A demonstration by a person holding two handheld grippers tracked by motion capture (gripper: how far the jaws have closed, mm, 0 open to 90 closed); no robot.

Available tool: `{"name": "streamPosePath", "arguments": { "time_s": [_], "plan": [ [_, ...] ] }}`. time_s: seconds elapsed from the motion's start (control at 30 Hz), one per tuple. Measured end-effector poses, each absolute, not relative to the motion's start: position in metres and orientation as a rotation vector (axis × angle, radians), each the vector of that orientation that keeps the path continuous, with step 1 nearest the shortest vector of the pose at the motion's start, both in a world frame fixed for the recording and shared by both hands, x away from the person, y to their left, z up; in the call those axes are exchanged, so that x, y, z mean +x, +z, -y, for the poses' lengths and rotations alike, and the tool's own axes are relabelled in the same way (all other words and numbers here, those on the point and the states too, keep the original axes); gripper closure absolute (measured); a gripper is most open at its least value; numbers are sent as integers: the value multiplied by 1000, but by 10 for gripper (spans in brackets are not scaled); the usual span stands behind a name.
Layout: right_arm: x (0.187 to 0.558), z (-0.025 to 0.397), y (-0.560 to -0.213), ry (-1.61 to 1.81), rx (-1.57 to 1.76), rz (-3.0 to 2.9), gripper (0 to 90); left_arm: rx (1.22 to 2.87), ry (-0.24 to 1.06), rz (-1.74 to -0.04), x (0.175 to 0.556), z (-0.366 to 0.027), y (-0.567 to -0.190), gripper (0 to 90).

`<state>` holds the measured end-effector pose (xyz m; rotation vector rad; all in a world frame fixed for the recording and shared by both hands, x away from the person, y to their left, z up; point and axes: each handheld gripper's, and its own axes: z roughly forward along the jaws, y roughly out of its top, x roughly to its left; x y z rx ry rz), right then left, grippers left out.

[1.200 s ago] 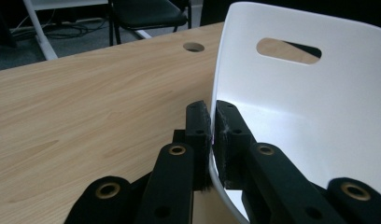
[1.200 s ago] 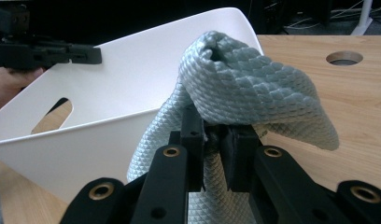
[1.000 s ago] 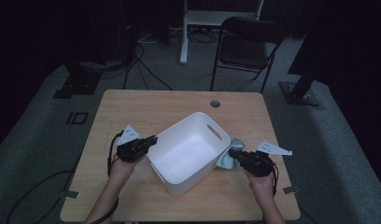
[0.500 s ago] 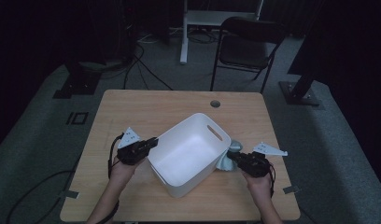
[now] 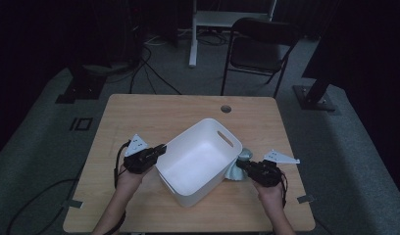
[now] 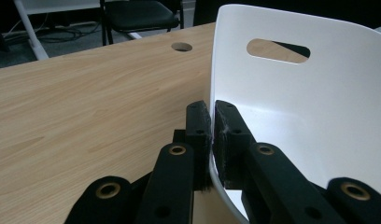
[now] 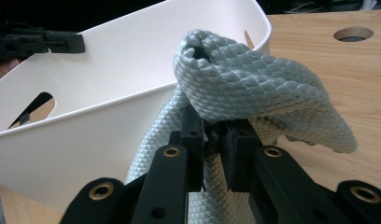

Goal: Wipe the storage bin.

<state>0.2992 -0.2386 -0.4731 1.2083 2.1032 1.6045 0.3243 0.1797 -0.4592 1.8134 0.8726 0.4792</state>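
Progress: left hand-held gripper clamps the rim of the white plastic handled bin on the wooden worktop. Right hand-held gripper grips a grey-blue waffle-weave cloth, held just outside the bin wall. Bin looks empty; lifting the cloth over the rim and letting go is probably what's left.

No readable text, labels, brands or nos. anywhere. Checked white bin, grey cloth, wooden table, both grippers' black jaws: all plain (bkgd chair and floor gear too dark/small to tell).
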Motion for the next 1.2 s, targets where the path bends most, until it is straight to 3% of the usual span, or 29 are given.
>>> {"name": "streamPosePath", "arguments": {
  "time_s": [1.2],
  "plan": [
    [297, 231, -471, 1618, 1200, -2127, 806, 1801, 504, -890, 321, -171, -460, 852]
  ]
}}
